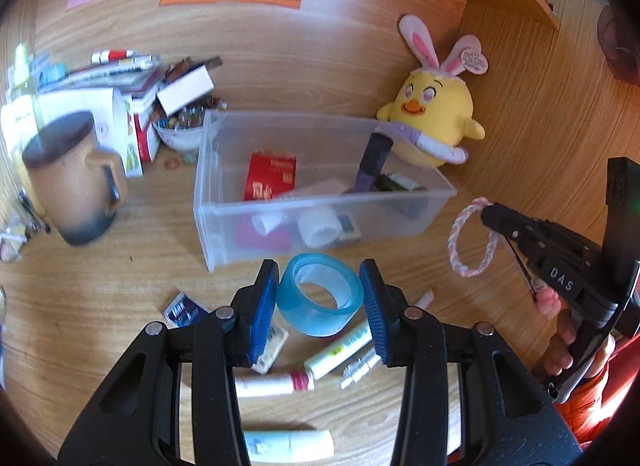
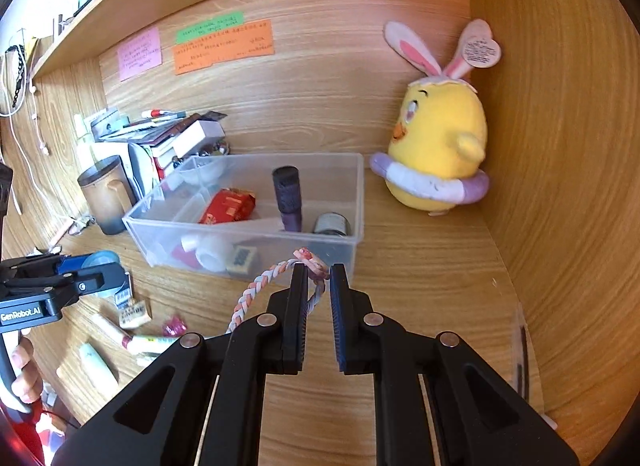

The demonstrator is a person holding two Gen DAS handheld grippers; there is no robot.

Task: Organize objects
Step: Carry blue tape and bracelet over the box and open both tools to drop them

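A clear plastic bin (image 1: 224,185) (image 2: 356,205) stands on the wooden desk with several small items inside. My left gripper (image 1: 320,298) is shut on a blue tape roll (image 1: 320,294), just in front of the bin; the roll also shows in the right wrist view (image 2: 100,258). My right gripper (image 2: 319,278) is shut on a pink-and-white braided hair tie (image 2: 256,286), held above the desk to the right of the bin. In the left wrist view the tie (image 1: 460,242) hangs from the right gripper (image 1: 490,213).
Tubes (image 1: 276,382), a small card (image 1: 182,308) and other small items lie on the desk under my left gripper. A brown mug (image 1: 76,181) and stacked boxes (image 1: 136,121) stand left of the bin. A yellow plush chick (image 1: 432,113) (image 2: 440,153) sits in the back right corner.
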